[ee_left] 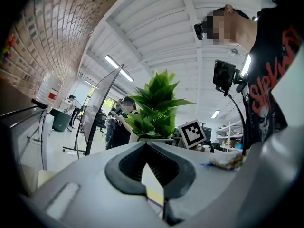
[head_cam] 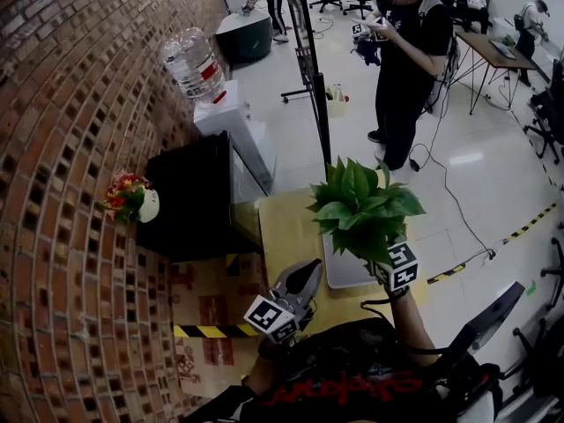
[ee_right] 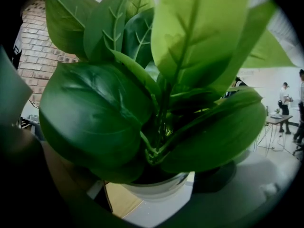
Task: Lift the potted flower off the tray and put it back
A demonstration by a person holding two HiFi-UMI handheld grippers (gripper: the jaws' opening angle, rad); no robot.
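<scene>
The potted flower (head_cam: 359, 206), broad green leaves in a white pot (ee_right: 159, 188), hangs over the pale tray (head_cam: 342, 274) on the yellowish table (head_cam: 286, 227). My right gripper (head_cam: 377, 258) is shut on the pot, its marker cube just below the leaves; the foliage hides its jaws. In the right gripper view the leaves (ee_right: 156, 80) fill the picture, and the tray (ee_right: 154, 215) shows beneath the pot. My left gripper (head_cam: 304, 280) is held left of the tray, shut with nothing in it. From the left gripper view the plant (ee_left: 156, 106) rises beyond the closed jaws.
A black cabinet (head_cam: 198, 196) with a small flower vase (head_cam: 132, 197) stands by the brick wall (head_cam: 62, 148). Behind it is a water dispenser (head_cam: 220, 113). A black stand (head_cam: 313, 69) and a standing person (head_cam: 410, 51) are beyond the table. Hazard tape (head_cam: 211, 330) marks the floor.
</scene>
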